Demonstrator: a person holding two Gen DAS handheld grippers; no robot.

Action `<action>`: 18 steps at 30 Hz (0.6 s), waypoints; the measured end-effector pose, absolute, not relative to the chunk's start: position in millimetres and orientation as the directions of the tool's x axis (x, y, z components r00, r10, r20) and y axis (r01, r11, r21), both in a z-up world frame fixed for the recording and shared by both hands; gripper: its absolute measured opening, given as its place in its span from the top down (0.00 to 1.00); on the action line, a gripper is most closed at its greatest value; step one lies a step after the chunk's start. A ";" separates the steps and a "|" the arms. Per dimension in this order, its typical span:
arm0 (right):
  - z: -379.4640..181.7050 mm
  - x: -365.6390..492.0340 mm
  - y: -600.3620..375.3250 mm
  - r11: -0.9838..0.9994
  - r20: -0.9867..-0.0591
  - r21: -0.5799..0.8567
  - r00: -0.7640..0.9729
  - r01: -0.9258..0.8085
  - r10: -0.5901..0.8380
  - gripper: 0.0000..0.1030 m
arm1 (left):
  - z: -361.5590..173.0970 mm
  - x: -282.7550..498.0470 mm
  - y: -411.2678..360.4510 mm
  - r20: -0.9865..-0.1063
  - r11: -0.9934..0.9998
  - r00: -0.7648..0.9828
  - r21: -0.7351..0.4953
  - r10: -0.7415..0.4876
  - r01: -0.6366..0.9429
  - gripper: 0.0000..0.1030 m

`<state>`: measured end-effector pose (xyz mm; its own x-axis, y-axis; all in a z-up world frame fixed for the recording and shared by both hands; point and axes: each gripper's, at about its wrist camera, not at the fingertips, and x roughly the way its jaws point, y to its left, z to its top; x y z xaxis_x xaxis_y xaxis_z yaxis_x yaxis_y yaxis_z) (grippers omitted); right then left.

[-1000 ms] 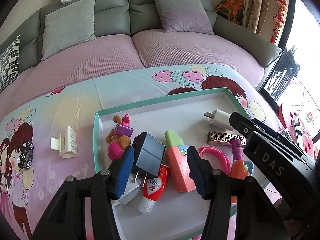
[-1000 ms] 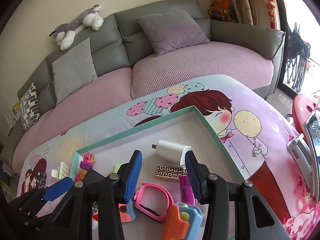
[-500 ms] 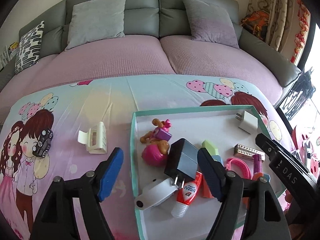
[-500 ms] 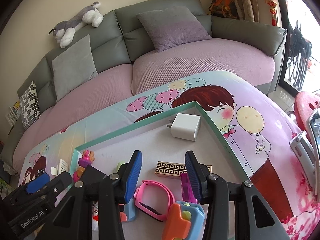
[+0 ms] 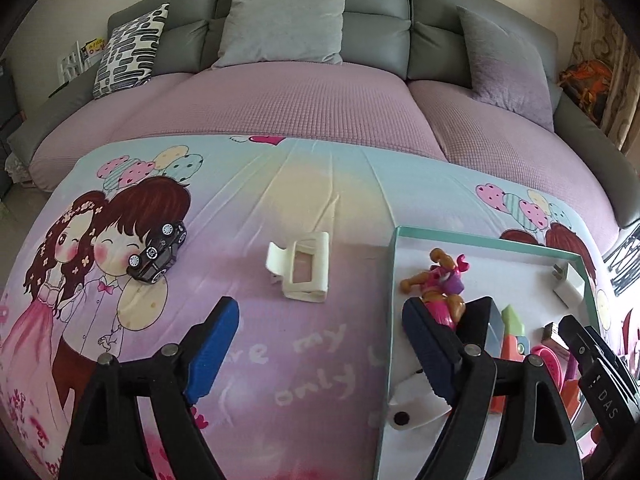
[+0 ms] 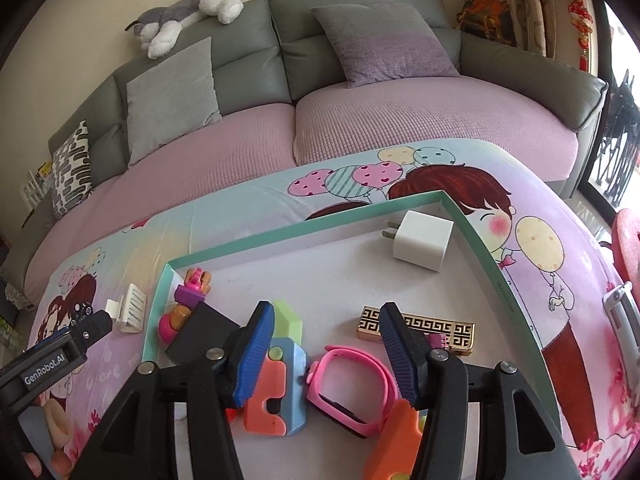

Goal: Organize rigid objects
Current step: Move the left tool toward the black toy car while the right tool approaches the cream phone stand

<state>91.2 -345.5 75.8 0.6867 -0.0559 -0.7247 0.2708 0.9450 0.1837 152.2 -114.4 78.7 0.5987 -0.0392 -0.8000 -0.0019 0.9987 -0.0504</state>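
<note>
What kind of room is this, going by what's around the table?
Most likely a home living room. A grey sofa with throw cushions and a plush dog on its back stands behind a table covered in a cartoon-print cloth, where a teal-rimmed tray holds small toys and chargers.

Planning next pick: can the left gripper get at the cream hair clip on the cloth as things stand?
Probably yes. The left gripper is open and empty, and the hair clip lies alone on the cloth just ahead, outside the tray, nothing between.

Home living room — sofa (image 6: 360,92) (cushions (image 6: 172,100), plush toy (image 6: 188,12)).
</note>
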 end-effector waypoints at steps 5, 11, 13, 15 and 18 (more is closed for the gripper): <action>71.4 97.1 -331.2 0.961 -0.737 0.139 0.673 0.238 -0.060 0.22 | 78.2 151.4 -110.8 -0.800 0.999 0.599 -0.047 -0.029 -0.013 0.18; 69.6 99.8 -319.9 0.968 -0.733 0.145 0.680 0.206 -0.035 0.08 | 78.6 151.4 -108.7 -0.799 0.999 0.601 -0.040 -0.019 -0.023 0.16; 69.5 100.3 -316.8 0.970 -0.730 0.139 0.682 0.199 -0.035 0.00 | 78.9 151.8 -105.3 -0.798 0.999 0.603 -0.038 -0.012 -0.030 0.03; 70.0 100.1 -314.9 0.971 -0.725 0.141 0.688 0.193 -0.031 0.00 | 80.3 151.3 -101.7 -0.794 0.999 0.607 -0.038 -0.009 -0.035 0.02; 69.5 100.7 -312.8 0.970 -0.724 0.149 0.689 0.189 -0.023 0.00 | 82.0 150.8 -93.5 -0.792 0.997 0.610 -0.051 -0.010 -0.050 0.02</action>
<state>100.7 -312.8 69.5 0.6890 -0.0232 -0.7244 0.1895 0.9705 0.1491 150.8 -93.5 82.0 0.6100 -0.0098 -0.7923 -0.0502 0.9974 -0.0510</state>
